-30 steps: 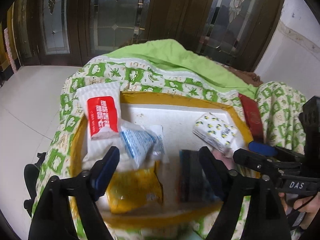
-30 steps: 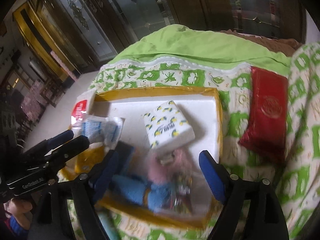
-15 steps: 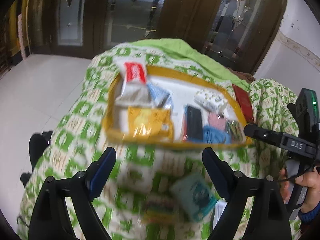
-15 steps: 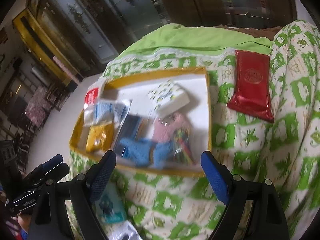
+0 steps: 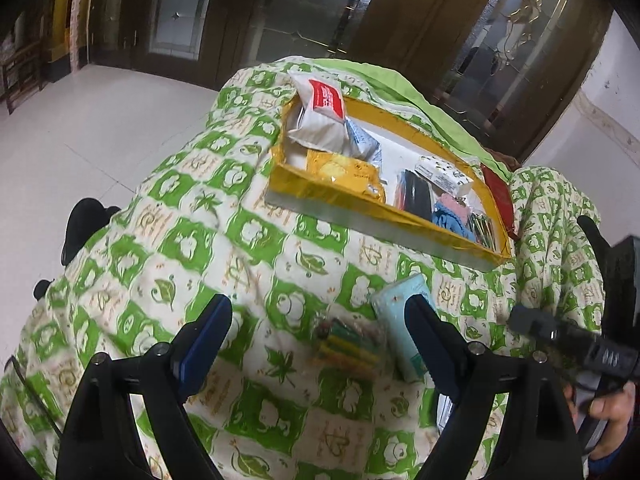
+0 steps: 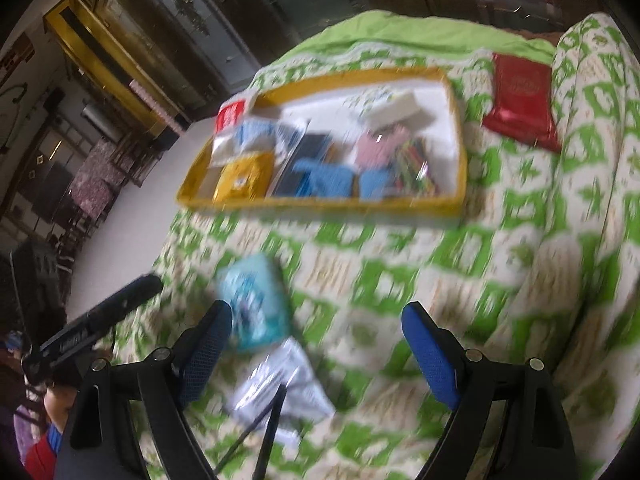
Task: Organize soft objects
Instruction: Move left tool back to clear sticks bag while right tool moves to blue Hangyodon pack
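Left wrist: teal packet beside claw

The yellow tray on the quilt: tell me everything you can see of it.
The yellow tray is a shallow rectangular box with yellow walls and a white floor, possibly foam. It lies flat on the green-and-white quilt, partly filled with soft packets, a patterned tissue pack, dark, pink and blue cloth items. A white-and-red packet overhangs one far corner. Neither gripper touches it.

blurred teal packet, smeared quilt
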### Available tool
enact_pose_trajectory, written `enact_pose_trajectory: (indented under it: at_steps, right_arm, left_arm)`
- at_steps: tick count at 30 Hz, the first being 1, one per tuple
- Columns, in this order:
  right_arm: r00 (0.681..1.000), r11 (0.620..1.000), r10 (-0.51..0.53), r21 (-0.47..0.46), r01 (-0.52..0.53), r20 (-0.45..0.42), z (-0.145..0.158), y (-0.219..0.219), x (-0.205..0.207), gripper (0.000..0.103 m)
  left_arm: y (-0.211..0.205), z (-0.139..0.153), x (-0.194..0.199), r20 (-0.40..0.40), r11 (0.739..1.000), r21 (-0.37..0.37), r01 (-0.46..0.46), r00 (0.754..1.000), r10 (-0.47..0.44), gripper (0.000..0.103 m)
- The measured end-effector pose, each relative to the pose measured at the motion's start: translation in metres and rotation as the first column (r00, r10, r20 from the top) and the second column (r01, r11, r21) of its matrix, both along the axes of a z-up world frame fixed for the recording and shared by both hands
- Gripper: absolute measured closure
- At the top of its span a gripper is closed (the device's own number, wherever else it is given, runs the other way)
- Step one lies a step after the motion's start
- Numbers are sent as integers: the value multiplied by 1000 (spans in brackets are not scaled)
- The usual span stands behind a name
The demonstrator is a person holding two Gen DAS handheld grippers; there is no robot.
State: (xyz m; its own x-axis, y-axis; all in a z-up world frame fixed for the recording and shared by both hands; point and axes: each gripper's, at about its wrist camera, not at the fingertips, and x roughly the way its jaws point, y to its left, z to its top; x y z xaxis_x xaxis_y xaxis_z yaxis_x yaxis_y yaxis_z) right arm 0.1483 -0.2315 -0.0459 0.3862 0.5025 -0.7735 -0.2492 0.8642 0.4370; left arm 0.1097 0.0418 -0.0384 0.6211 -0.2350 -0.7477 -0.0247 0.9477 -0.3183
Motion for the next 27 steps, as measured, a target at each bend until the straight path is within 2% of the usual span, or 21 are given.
enact_pose_trajectory:
  at_steps: [10, 13, 18, 22, 27]
  right_arm:
    - [1000, 999, 24, -34, -24, -2, -5, 10, -16, 13]
    - [999, 999, 32, -38, -33, -3, -6, 11, -15, 13]
    - [999, 999, 40, -17, -40, -30, -9, 15, -6, 13]
    - [995, 997, 77, -14, -79, -64, -14, 28, 7, 15]
    - [986, 988, 142, -51, -147, -89, -22, 56, 15, 18]
  left_arm:
    - [-12, -8, -8, -21, 998, 47, 37, 999, -36, 16]
    - [-21, -8, -10, -22, 991, 102, 84, 996, -82, 16]
    - [-45, -22, -10, -86, 963, 192, 191, 980, -178, 16]
    - [-53, -29, -10, -108, 949, 212, 233, 971, -214, 16]
    - [-50, -35, -7, -126, 951, 210, 226, 971, -203, 16]
